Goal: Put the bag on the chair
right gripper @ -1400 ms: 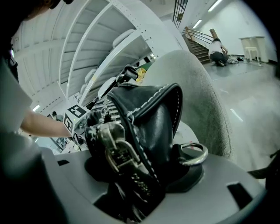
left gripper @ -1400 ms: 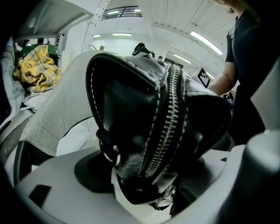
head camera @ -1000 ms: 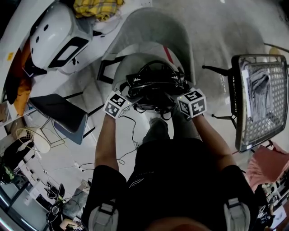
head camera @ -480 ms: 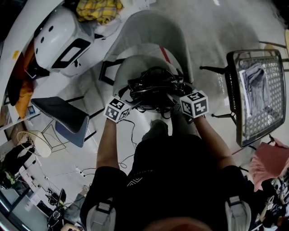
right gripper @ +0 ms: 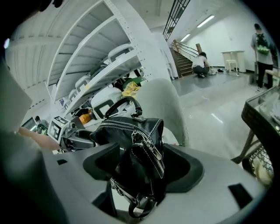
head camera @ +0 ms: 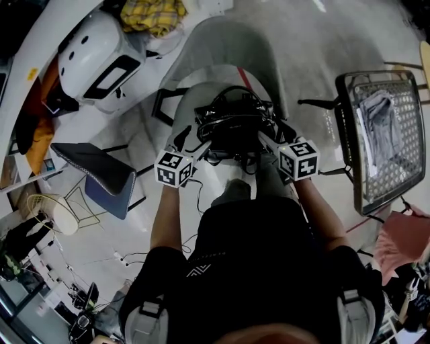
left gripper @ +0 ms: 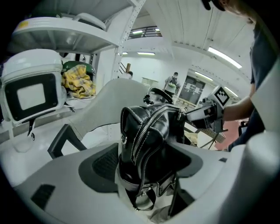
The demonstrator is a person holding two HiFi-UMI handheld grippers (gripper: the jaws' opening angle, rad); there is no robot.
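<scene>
- The grey chair is the biggest thing. It stands in the middle, just in front of the person, with its tall round back on the far side.
- A big white machine with a dark window sits far off on the left, beside the chair.
- A wire table stands on the right, well apart from the chair. A grey cloth lies on it.
- A small dark seat stands on the left, nearer than the white machine.
- The black bag is over the seat of the grey chair, in front of its back. It is upright, with its zip and handle on top. Its straps hang down under it. I cannot tell if its bottom touches the seat.
- The left gripper is at the bag's left end. Its jaws have just been closing, and the bag is between them. They squeeze that end of the bag.
- The right gripper is at the bag's right end. Its jaws are clamped on that end too.
- A yellow checked cloth lies far away on the left, past the white machine.
</scene>
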